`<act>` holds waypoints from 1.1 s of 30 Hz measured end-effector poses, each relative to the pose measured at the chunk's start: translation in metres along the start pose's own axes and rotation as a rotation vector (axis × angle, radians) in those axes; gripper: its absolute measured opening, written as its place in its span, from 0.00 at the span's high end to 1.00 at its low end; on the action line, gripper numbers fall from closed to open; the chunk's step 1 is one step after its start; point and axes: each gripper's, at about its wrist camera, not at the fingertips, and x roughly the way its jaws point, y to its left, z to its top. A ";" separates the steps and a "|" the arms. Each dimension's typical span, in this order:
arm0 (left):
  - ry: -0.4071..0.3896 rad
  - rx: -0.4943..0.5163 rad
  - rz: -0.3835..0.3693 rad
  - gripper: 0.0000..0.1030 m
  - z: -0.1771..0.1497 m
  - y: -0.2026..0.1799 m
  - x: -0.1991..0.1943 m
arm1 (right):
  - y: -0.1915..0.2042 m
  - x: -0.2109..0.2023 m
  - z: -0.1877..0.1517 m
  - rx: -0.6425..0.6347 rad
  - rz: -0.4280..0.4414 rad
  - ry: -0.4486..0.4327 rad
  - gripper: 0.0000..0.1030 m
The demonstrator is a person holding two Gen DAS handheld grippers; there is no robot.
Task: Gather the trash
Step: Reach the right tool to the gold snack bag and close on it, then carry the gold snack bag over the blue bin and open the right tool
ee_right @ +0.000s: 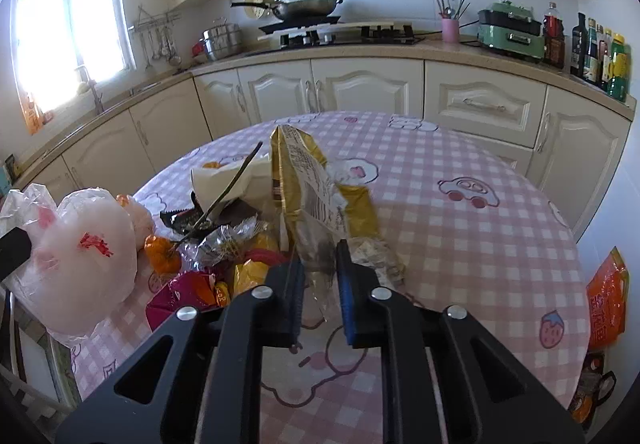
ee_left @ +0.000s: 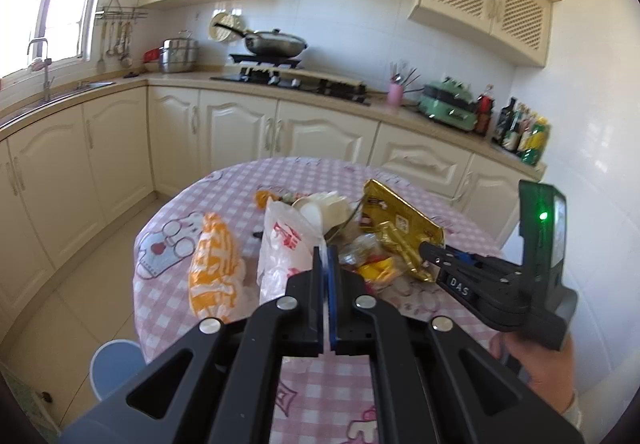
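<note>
Clamping the near end of a gold foil wrapper (ee_right: pixel 298 184), the right gripper (ee_right: pixel 318 264) is seen with its jaws drawn in narrow on the crumpled clear-and-gold film, which rises tilted from between the pads. In the left wrist view the left gripper (ee_left: pixel 326 256) is seen with its jaws pressed together; the edge of a white plastic bag (ee_left: pixel 282 244) lies at its fingertips, but whether that bag is actually pinched cannot be told. Just beyond both grippers a heap of trash is spread on the round table (ee_right: pixel 460 236) with its pink checked cloth: an orange printed bag (ee_left: pixel 214 264), a cream paper cup (ee_right: pixel 228 180), a thin dark stick (ee_right: pixel 228 192), small orange fruits (ee_right: pixel 162 252) and yellow and red wrappers (ee_right: pixel 240 276). Behind the table cream kitchen cabinets (ee_right: pixel 360 84) are seen.
</note>
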 end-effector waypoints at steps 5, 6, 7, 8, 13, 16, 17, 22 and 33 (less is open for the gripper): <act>-0.088 -0.003 -0.046 0.99 0.012 -0.005 -0.038 | -0.004 -0.045 0.007 0.024 -0.010 -0.112 0.96; -0.103 0.000 -0.041 0.99 0.012 -0.004 -0.045 | -0.002 -0.054 0.008 0.025 -0.014 -0.136 0.96; -0.118 0.001 -0.035 0.99 0.013 -0.002 -0.053 | 0.001 -0.065 0.011 0.029 -0.022 -0.168 0.96; -0.134 -0.002 -0.027 0.99 0.013 0.001 -0.062 | 0.006 -0.076 0.013 0.024 -0.049 -0.206 0.96; -0.166 -0.036 0.038 0.99 0.009 0.037 -0.094 | 0.055 -0.115 0.022 -0.040 0.016 -0.313 0.96; -0.166 -0.070 0.114 0.99 -0.001 0.075 -0.111 | 0.112 -0.115 0.020 -0.112 0.178 -0.286 0.96; -0.161 -0.094 0.147 0.99 -0.006 0.093 -0.116 | 0.131 -0.111 0.018 -0.135 0.218 -0.269 0.96; -0.098 -0.208 0.310 0.99 -0.037 0.180 -0.124 | 0.246 -0.060 -0.011 -0.258 0.423 -0.107 0.96; 0.205 -0.456 0.484 0.99 -0.136 0.359 -0.046 | 0.405 0.113 -0.108 -0.389 0.428 0.242 0.96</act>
